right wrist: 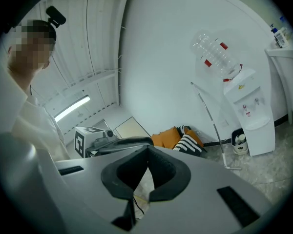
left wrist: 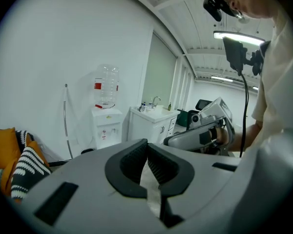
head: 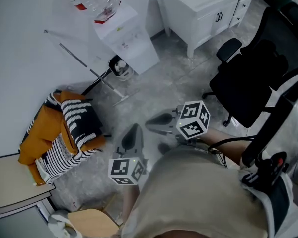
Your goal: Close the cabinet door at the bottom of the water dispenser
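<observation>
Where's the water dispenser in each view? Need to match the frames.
Head view: water dispenser at top centre, against the wall.
Left gripper view: water dispenser left of centre, far off, beside the white sink cabinet.
Right gripper view: water dispenser at the right, leaning in the picture.
Shared landmark: orange and striped cushions on the floor by the same wall.

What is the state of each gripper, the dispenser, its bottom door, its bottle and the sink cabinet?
Left gripper: jaws shut, empty.
Right gripper: jaws shut, empty.
Water dispenser: upright.
Bottom door: too small to tell.
Bottle: mounted on top, looks empty.
Sink cabinet: doors closed.
</observation>
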Tool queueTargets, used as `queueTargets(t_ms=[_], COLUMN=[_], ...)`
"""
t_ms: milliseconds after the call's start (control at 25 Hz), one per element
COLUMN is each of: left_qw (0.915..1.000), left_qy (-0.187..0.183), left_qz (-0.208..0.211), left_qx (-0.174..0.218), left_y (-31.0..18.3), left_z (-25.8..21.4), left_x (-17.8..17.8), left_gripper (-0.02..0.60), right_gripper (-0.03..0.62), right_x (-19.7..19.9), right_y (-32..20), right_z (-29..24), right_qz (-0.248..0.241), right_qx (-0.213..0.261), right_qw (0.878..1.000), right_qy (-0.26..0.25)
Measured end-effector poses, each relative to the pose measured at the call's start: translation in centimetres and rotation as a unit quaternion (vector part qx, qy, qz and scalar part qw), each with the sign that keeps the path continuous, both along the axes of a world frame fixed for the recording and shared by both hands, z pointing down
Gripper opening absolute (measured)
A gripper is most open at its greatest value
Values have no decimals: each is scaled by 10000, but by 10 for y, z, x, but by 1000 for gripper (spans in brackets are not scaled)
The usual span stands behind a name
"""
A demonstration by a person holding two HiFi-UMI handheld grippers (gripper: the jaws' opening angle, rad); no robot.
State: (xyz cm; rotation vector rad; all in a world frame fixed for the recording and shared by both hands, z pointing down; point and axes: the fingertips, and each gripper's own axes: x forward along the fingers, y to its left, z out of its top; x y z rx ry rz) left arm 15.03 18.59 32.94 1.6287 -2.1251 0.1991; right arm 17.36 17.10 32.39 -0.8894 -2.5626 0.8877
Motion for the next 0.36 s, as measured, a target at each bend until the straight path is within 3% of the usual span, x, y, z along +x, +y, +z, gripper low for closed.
queueTargets(t_ms=[160, 360], left_qw=[9999, 9999], left_qy=[-7, 74], left_qz=[-71, -149], left_qx=[79, 29], left_y=[30, 97], left_z=[0, 3], left_x=[-3, -17], left_gripper=[-6, -6], right_gripper=[0, 0], right_x=[-3, -17], right_y=[32, 108], right_z=[1, -10], right_qz=[-182, -661], right_qx=[9, 321], right_qw=[9998, 9973], right_qy=[44, -14])
